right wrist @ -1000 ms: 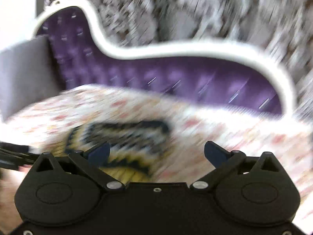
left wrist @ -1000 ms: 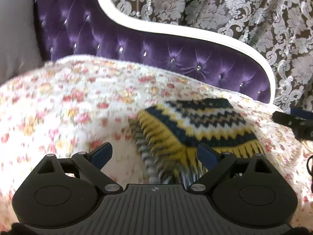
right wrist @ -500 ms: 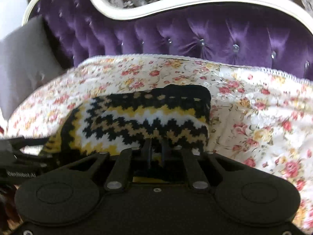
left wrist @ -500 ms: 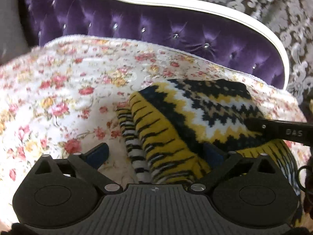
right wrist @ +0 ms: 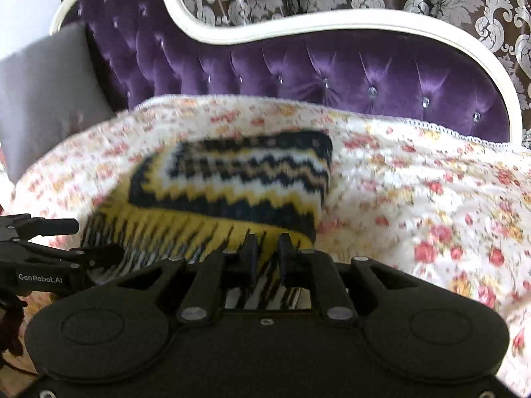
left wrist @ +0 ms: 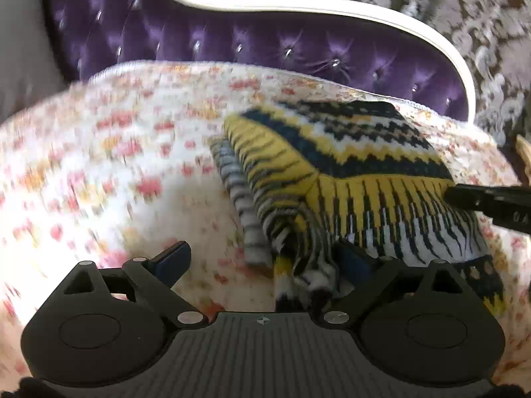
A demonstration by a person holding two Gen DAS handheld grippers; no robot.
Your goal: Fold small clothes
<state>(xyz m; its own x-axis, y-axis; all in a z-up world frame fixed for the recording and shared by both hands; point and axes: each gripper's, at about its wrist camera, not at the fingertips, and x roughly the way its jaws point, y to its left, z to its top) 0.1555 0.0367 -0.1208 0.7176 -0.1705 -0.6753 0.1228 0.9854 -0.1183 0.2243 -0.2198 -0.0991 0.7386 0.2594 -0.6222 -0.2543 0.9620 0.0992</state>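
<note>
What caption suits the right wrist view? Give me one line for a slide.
Right gripper pinching the near edge of a yellow zigzag knit on a floral blanket.

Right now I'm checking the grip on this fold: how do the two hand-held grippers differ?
The right hand-held gripper is shut on the knitted garment's yellow fringed edge; the left hand-held gripper is open. The right grips near the garment's right corner; the left straddles its bunched left corner, one finger hidden under it. Both are low over the floral blanket.

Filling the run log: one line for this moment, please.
stage: folding | item: yellow, black and white zigzag knit garment on floral bedspread | right tongs: shut on its hem | left tongs: open at edge
</note>
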